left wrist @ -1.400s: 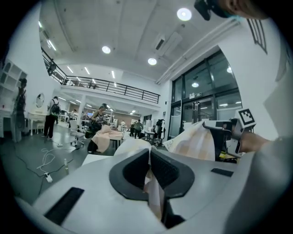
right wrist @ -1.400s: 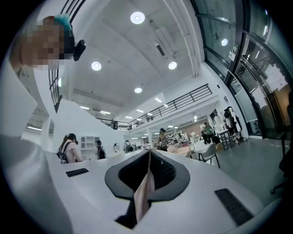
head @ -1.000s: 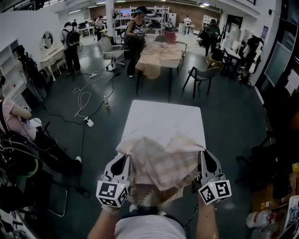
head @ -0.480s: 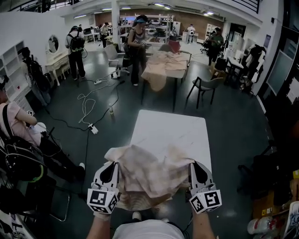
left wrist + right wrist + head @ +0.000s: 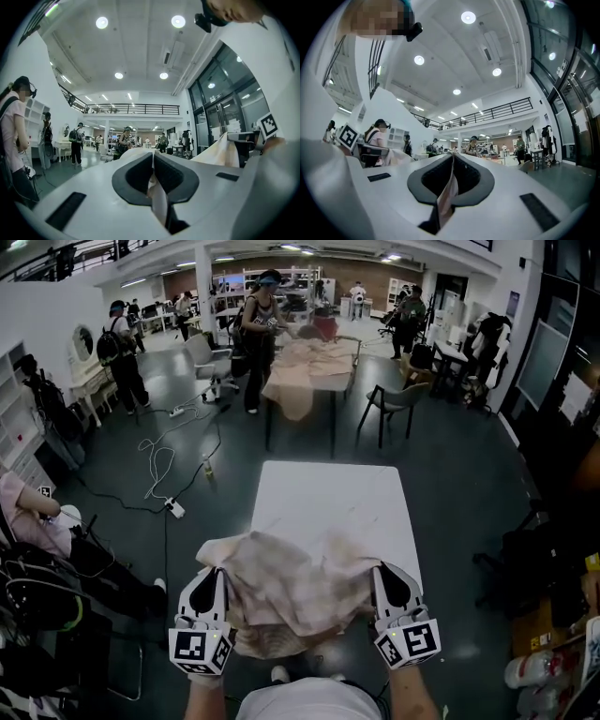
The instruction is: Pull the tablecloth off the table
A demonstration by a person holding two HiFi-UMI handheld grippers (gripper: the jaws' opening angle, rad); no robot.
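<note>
A beige checked tablecloth [image 5: 295, 592] lies bunched over the near end of the white table [image 5: 333, 498], sagging off the front edge. My left gripper [image 5: 215, 570] is shut on its left corner, and the cloth's edge [image 5: 157, 197] shows pinched between the jaws in the left gripper view. My right gripper [image 5: 382, 568] is shut on the right corner, with a strip of the cloth [image 5: 447, 194] clamped between the jaws in the right gripper view. Both grippers sit level at the table's near end, one at each side of the bundle.
A second table [image 5: 314, 367] with a similar cloth stands farther back, a person [image 5: 258, 334] beside it. A chair [image 5: 394, 399] stands to its right. Cables and a power strip [image 5: 175, 508] lie on the floor at left. A seated person [image 5: 37, 521] is at far left.
The cloth has been drawn toward me, baring more of the white tabletop. Both grippers have moved back and a little lower, keeping their hold on the corners.
</note>
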